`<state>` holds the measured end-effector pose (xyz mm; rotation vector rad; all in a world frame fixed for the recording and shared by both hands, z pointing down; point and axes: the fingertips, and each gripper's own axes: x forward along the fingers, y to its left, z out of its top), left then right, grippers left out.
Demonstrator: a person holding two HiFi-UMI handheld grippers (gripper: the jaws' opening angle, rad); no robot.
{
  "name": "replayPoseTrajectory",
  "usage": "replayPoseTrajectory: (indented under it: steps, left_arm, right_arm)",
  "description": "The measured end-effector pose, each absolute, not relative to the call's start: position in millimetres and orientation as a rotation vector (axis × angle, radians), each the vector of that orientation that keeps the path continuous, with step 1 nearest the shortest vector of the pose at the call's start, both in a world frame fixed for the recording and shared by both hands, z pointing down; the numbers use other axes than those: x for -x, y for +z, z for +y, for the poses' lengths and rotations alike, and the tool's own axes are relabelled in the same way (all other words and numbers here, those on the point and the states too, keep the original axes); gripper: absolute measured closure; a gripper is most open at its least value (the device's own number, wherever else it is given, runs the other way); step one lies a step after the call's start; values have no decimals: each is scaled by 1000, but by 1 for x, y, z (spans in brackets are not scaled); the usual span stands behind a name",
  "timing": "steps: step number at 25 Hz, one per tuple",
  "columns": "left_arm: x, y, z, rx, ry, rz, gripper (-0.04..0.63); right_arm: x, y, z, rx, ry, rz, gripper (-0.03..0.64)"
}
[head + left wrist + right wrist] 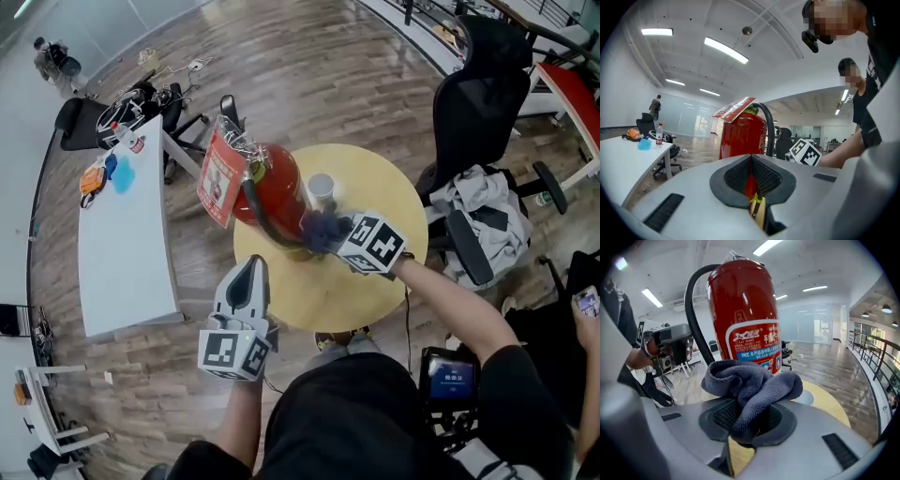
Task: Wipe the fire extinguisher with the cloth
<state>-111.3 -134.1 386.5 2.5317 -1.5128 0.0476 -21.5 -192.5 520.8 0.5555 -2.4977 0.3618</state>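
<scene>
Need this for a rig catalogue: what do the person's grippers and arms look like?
Both the left gripper and right gripper are pale grey shells with black ribbed fingers, each bearing a white cube with black square markers. Short black sleeves.

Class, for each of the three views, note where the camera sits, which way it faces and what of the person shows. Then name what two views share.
Head view: on the head, looking steeply down at the round table; both forearms, left gripper, right gripper show.
Left gripper view: on that gripper, facing the fire extinguisher; shut jaws, right forearm.
Right gripper view: on that gripper, facing the extinguisher over the clamped cloth.
Both gripper views share the extinguisher.
</scene>
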Motion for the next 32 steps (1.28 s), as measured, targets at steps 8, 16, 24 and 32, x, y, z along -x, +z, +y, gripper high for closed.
replayPoseTrajectory:
  steps: [8, 16, 24, 32]
  left_arm:
    - [111, 382, -141, -2554, 29, -1495, 571]
    - [117, 385, -142, -2551, 9, -1501, 571]
    - [120, 384, -142, -2553, 12, -1501, 571]
    - [133, 394, -130, -2511, 49, -1529, 571]
  right_arm:
    - [37, 325, -183, -533, -48, -2730, 525]
    - [33, 314, -194, -493, 86, -2754, 525]
    - [24, 437, -197, -467, 212, -2493, 525]
    - [19, 544, -201, -447, 447, -2366, 525]
